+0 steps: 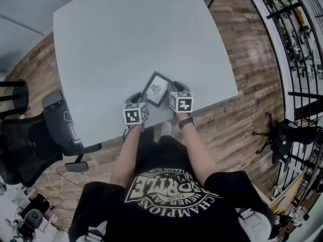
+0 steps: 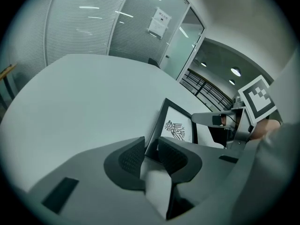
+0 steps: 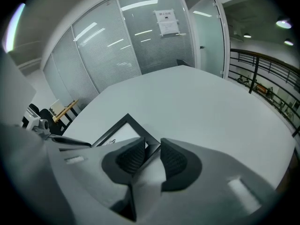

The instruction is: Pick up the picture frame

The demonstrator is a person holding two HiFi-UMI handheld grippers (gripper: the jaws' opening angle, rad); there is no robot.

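A black picture frame (image 1: 155, 88) with a white print lies flat on the grey table (image 1: 126, 34), near its front edge. My left gripper (image 1: 136, 98) is at the frame's near-left corner and my right gripper (image 1: 177, 86) at its right corner. In the left gripper view the frame (image 2: 178, 125) has its edge between the narrowed jaws of the left gripper (image 2: 151, 153), with a thin gap beside the pads. In the right gripper view a corner of the frame (image 3: 119, 132) sits between the jaws of the right gripper (image 3: 152, 153), which are not pressing on it.
A black office chair (image 1: 30, 135) stands left of the table's front corner, and another chair base (image 1: 282, 135) is on the wood floor to the right. A black railing (image 1: 303, 44) runs along the right side. The person stands at the table's front edge.
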